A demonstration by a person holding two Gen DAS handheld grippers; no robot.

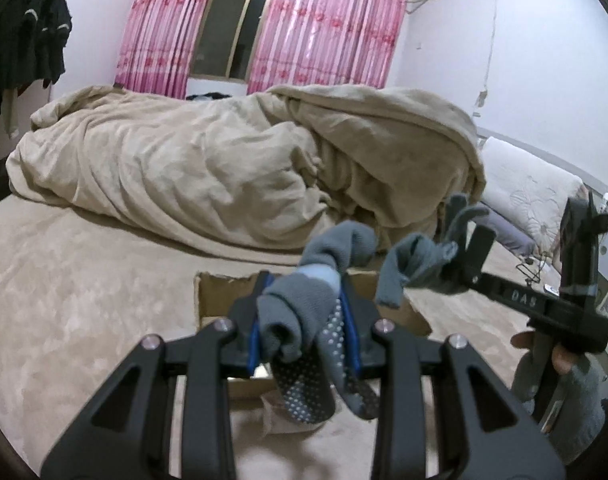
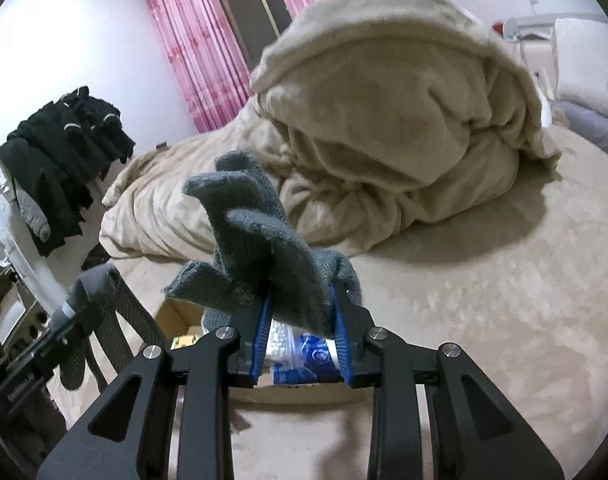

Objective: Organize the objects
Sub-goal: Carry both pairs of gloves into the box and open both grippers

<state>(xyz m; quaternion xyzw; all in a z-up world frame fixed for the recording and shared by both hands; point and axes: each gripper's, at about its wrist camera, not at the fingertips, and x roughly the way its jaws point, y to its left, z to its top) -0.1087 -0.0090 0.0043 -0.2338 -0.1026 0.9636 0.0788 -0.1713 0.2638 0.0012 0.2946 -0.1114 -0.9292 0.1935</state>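
**A:** What do we see from our left side?

**B:** Our left gripper [image 1: 305,332] is pinching a gray sock [image 1: 304,320] with little grip dots on it. The blue pads are squeezed onto it. The sock hangs down over a cardboard box [image 1: 208,300] that sits on the tan bed [image 1: 84,300].

**A:** And over on the right there?

**B:** That is our right gripper [image 1: 469,248], holding a gray glove [image 1: 415,268] up above the box. A big beige blanket [image 1: 224,160] is piled up behind.

**A:** Now our right side?

**B:** Our right gripper [image 2: 302,320] is squeezing the gray glove [image 2: 256,232]. The glove's fingers stick up. Under it we see the box [image 2: 176,316] with a blue and white bag [image 2: 304,356] inside.

**A:** And at the left edge?

**B:** Our left gripper [image 2: 70,316] holds the dotted sock [image 2: 116,308] beside the box. Black clothes [image 2: 64,152] hang by the wall, near pink curtains [image 2: 192,40].
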